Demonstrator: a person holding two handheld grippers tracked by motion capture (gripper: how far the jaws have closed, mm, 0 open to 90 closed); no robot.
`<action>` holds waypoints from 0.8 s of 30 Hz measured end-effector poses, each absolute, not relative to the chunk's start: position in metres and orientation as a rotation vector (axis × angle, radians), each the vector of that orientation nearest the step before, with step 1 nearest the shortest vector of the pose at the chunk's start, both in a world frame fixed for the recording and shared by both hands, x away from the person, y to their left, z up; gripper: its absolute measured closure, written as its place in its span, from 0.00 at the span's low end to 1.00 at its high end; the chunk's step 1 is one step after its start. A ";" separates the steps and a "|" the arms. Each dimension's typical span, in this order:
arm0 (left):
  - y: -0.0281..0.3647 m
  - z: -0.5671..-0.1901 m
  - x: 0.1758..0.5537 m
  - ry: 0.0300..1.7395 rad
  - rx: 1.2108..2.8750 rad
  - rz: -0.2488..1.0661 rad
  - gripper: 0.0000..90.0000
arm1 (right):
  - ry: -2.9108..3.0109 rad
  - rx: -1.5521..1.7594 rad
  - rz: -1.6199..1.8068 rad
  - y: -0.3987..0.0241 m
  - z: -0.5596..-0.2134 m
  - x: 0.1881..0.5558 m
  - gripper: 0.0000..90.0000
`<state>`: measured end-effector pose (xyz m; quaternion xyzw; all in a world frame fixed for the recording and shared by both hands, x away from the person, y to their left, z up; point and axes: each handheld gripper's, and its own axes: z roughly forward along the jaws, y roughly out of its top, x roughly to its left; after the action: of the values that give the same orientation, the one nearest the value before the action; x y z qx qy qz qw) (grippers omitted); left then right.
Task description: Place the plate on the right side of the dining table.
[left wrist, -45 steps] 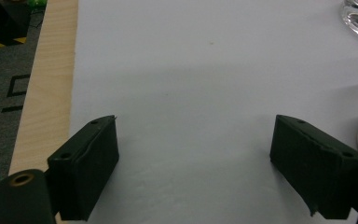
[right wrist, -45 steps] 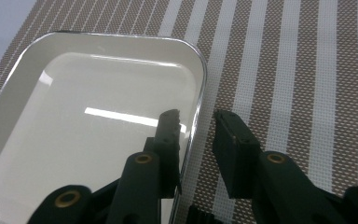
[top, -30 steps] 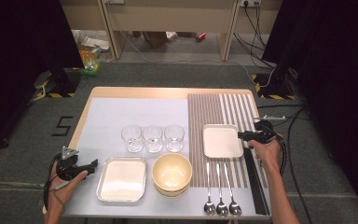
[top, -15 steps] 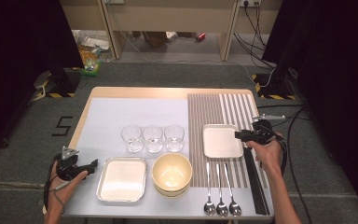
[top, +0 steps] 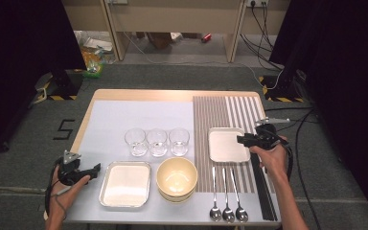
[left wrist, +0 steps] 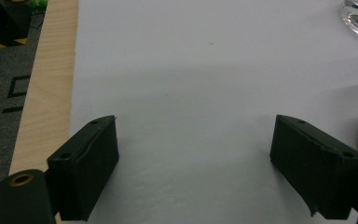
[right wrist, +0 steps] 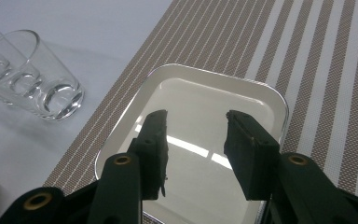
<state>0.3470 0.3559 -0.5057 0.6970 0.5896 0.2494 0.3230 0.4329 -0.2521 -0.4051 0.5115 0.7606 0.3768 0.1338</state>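
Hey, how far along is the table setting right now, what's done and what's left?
Already placed: one white square plate lies on the striped mat. In hand: nothing; the right tongs hover open above that plate, and the left tongs sit open beside the second plate. Probably left: that plate, the stacked bowls, three glasses and three spoons.

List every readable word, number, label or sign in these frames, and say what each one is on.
"5": black tape figure on the grey floor, left of the table.
Yellow-and-black hazard stripes, without words: on the floor at both far sides.
Plates, glasses, bowl, spoons: no markings visible.
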 end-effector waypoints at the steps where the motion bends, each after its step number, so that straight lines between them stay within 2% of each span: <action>1: 0.356 -0.506 0.347 1.547 1.829 0.655 0.16 | 2.209 1.479 1.095 -0.251 -0.405 0.432 0.65; 15: 0.356 -0.506 0.347 1.547 1.829 0.655 0.16 | 2.222 1.438 1.112 -0.241 -0.396 0.427 0.65; 24: 0.356 -0.506 0.347 1.547 1.829 0.655 0.16 | 2.225 1.452 1.082 -0.242 -0.402 0.430 0.65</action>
<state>0.3470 0.3559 -0.5057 0.6968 0.5896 0.2496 0.3233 0.4299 -0.2420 -0.4020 0.5014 0.7684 0.3736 0.1362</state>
